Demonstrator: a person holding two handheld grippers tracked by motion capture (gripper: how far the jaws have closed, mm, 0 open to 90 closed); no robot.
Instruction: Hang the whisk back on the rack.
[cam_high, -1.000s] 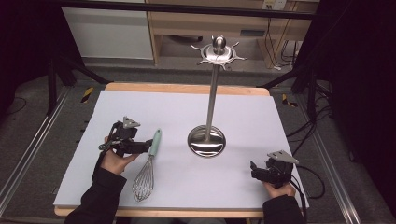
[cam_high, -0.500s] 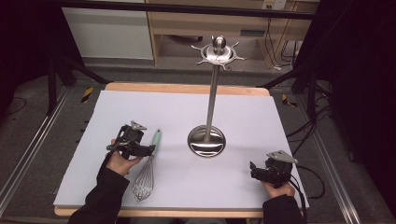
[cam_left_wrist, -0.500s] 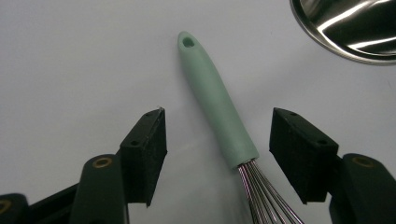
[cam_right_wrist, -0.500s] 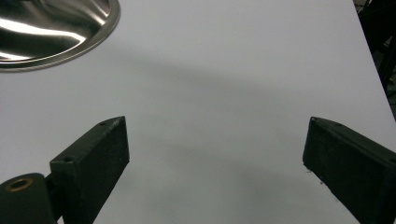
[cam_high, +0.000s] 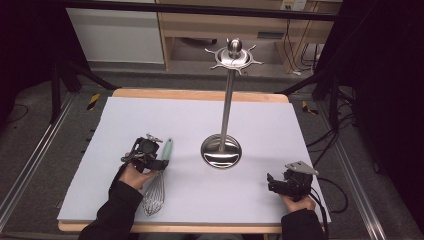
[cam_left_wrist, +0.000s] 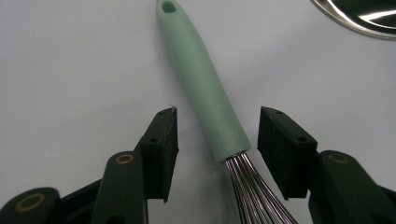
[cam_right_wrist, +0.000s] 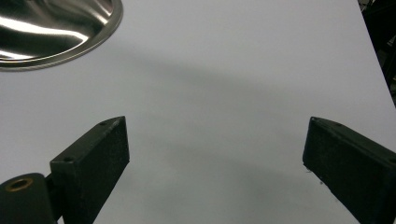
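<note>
No legible text, label, brand, number or sign appears on any surface in the high view or either gripper view.

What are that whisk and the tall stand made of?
Whisk: the handle looks like matte mint-green plastic or silicone, smooth with no glare; the wires are shiny metal, probably steel. Stand: polished metal, likely stainless steel, with a mirror-like base.

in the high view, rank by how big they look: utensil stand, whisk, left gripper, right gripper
1. utensil stand, tallest by far
2. whisk
3. left gripper and right gripper: they look about the same size, so no ranking between them
</note>
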